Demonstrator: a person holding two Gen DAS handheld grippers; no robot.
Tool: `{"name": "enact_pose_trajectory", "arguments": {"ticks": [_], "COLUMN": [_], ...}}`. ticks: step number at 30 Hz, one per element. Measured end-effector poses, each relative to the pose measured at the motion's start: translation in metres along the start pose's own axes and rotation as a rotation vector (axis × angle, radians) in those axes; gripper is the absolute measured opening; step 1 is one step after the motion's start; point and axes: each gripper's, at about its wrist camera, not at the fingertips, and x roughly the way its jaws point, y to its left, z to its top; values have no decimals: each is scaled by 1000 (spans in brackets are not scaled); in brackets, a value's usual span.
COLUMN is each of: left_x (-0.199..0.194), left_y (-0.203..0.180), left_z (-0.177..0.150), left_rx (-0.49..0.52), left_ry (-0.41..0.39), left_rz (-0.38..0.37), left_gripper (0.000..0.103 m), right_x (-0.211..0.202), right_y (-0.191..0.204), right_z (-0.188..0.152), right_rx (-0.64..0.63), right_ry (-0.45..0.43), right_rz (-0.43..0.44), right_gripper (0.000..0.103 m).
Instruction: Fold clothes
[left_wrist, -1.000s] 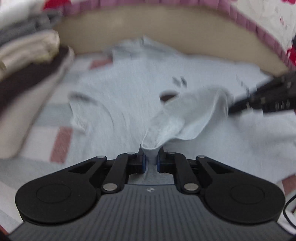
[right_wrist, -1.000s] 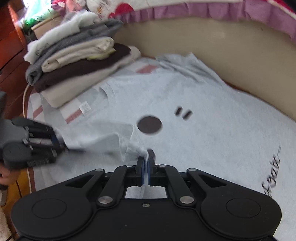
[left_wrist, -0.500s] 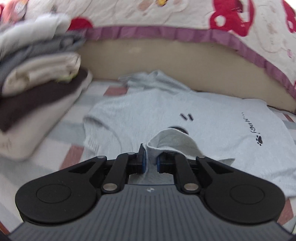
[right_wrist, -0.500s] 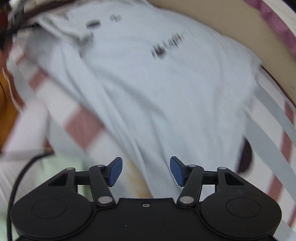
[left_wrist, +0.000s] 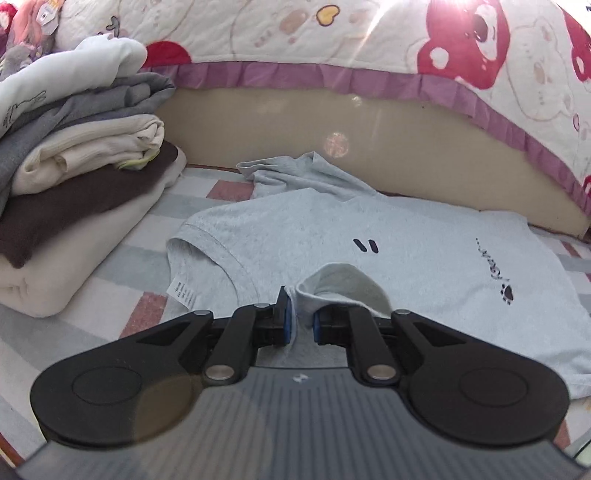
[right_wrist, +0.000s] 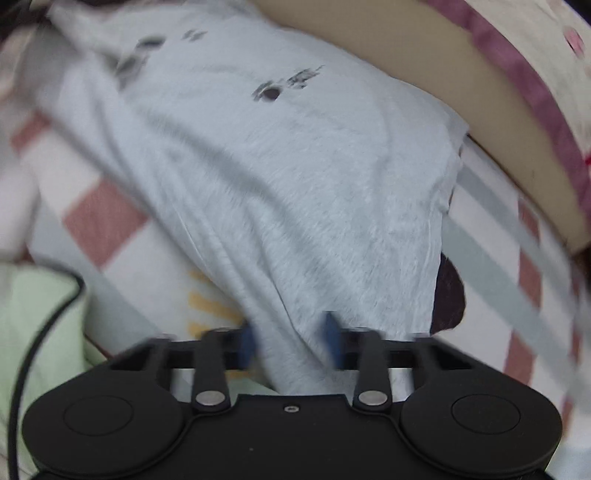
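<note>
In my left wrist view, a pale grey T-shirt (left_wrist: 314, 236) lies spread across the middle of the frame on a striped sheet (left_wrist: 122, 266) of grey, white and dusty pink. My left claw (left_wrist: 300, 325) sits at the lower centre, clenched on a fold of the shirt's fabric, which rises in a small hump just above the blue pads (left_wrist: 284, 325). Two short dark dashes (left_wrist: 365, 245) are printed on the shirt near the centre, and a line of dark lettering with a paw mark (left_wrist: 506, 293) runs down its right side. A white care label (left_wrist: 183, 294) shows inside the neck opening at centre left. A stack of folded clothes (left_wrist: 74, 184), white, grey, cream and dark brown, fills the left of the frame. A beige panel (left_wrist: 406, 147) curves behind the shirt, and a quilt (left_wrist: 295, 33) with red bear prints and a purple frill hangs along the top.

My right wrist view is blurred. The same shirt (right_wrist: 295, 177) runs from the upper left down to the lower centre. My right claw (right_wrist: 290, 345) is released, its blue pads (right_wrist: 332, 343) apart on either side of the shirt's lower edge; I cannot tell whether they touch the cloth. A black cable (right_wrist: 40, 336) curves over something pale green (right_wrist: 40, 314) at lower left
</note>
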Motion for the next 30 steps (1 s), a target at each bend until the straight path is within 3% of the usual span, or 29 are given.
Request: {"name": "enact_pose_trajectory", "arguments": {"ticks": [5, 7, 10, 14, 16, 17, 18, 19, 20, 23, 25, 26, 27, 29, 30], "left_x": [3, 6, 9, 14, 18, 20, 22, 24, 26, 32, 36, 37, 39, 46, 47], "left_y": [7, 8, 9, 12, 18, 22, 26, 30, 33, 25, 19, 16, 10, -8, -14], "left_z": [2, 1, -2, -4, -5, -6, -7, -8, -9, -13, -15, -16, -17, -21, -24], "left_rx": [-64, -82, -119, -141, -181, -216, -250, -279, -307, -243, -192, -165, -120, 66, 114], "left_ry": [3, 29, 64, 91, 122, 141, 160, 178, 197, 221, 234, 245, 264, 312, 310], "left_rz": [2, -40, -91, -84, -92, -105, -118, -130, -143, -106, -78, -64, -34, 71, 86], "left_gripper": [11, 11, 11, 11, 11, 12, 13, 13, 13, 17, 25, 31, 32, 33, 33], "right_x": [-8, -4, 20, 23, 19, 17, 16, 16, 15, 15, 10, 7, 3, -7, -8], "right_y": [-12, -15, -27, -45, -48, -49, -49, -48, -47, -50, -50, -51, -50, -49, -50], "right_z": [16, 22, 36, 43, 34, 28, 23, 17, 11, -2, -8, -11, -13, -19, -20], "right_rx": [6, -12, -43, -10, -5, 2, 9, 14, 18, 65, 72, 66, 54, 30, 37], "right_ry": [-79, -102, -64, 5, 24, 33, 42, 40, 39, 33, -2, -21, -45, -93, -95], "right_rz": [-90, -105, -135, -39, -21, -34, -47, -74, -83, -58, -28, -4, 19, 65, 65], "right_gripper": [7, 7, 8, 8, 17, 44, 61, 61, 61, 55, 31, 11, 9, 3, 3]}}
